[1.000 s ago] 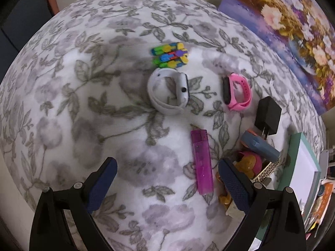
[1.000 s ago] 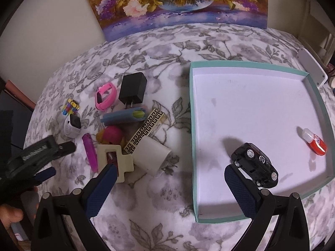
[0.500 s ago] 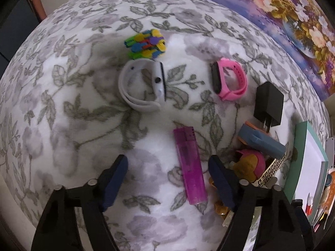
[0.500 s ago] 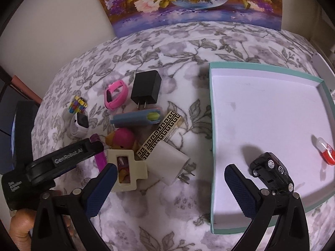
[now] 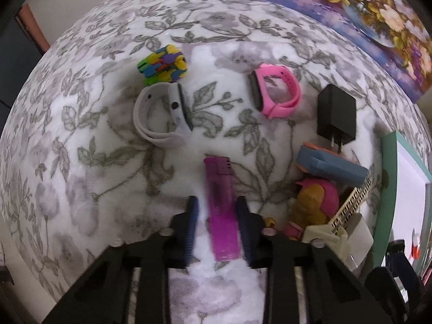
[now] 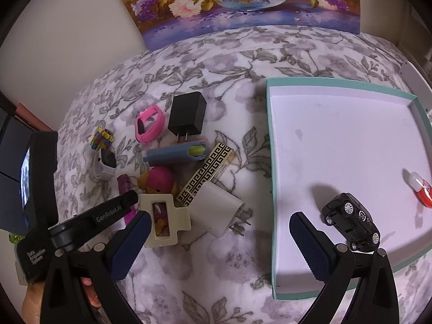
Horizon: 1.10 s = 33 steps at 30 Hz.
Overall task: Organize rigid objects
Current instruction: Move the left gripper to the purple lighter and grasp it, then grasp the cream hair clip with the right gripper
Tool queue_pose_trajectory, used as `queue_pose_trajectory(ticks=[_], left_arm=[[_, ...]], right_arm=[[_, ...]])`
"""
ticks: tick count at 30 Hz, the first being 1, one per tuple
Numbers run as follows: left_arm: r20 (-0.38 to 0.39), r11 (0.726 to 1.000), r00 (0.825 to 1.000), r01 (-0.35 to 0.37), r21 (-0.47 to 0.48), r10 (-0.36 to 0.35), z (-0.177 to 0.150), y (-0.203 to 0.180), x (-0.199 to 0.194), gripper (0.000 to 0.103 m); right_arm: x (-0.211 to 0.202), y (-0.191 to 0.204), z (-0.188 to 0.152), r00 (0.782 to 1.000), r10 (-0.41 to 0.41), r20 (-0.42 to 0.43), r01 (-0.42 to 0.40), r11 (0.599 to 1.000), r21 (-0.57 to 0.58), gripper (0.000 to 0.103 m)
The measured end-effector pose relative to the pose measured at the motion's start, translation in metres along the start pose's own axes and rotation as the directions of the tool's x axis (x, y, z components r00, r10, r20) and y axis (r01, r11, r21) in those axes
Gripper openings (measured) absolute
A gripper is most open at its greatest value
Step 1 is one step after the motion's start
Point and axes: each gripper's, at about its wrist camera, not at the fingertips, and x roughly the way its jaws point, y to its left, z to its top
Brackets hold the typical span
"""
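A purple lighter (image 5: 220,205) lies on the floral cloth between the two fingers of my left gripper (image 5: 217,216), which are nearly closed around it with small gaps on both sides. My right gripper (image 6: 218,240) is open and empty, hovering over the cloth at the left edge of the teal tray (image 6: 270,145). The tray holds a black toy car (image 6: 351,220) and a small red-and-white bottle (image 6: 419,193). The left gripper's body (image 6: 91,216) shows in the right wrist view, covering most of the lighter (image 6: 124,185).
Loose on the cloth: white watch (image 5: 162,113), colourful block toy (image 5: 162,64), pink band (image 5: 275,91), black charger (image 5: 336,114), blue-grey tube (image 5: 329,167), pink figure (image 5: 316,202), patterned box (image 6: 206,172), white charger (image 6: 216,210), cream case (image 6: 162,220). A flower painting (image 6: 243,2) stands behind.
My left gripper has moved forward and down over the purple lighter and its fingers have closed in around it. My right gripper has shifted left, away from the tray's middle.
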Motion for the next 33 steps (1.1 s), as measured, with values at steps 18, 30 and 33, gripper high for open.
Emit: queue_pose_trajectory(ticks=[18,30,33], left_arm=[[-0.002,0.980,0.990,0.139,-0.144,-0.141,-0.009,0.022,-0.019,0.020],[0.051,0.969,0.984,0.177,-0.174,-0.171,-0.014,0.063,-0.047,0.020],[0.050,0.968,0.983,0.180,-0.173,-0.174,-0.017,0.066,-0.051,0.020]], right_arm=[[0.006,0.011,-0.005,0.995,0.092,-0.032,-0.092,0.996,-0.009,0.085],[0.018,0.032,-0.013,0.982,0.172,-0.084,-0.177,0.983,-0.056,0.061],[0.021,0.033,-0.014,0.978,0.190,-0.091,-0.195,0.980,-0.049,0.059]])
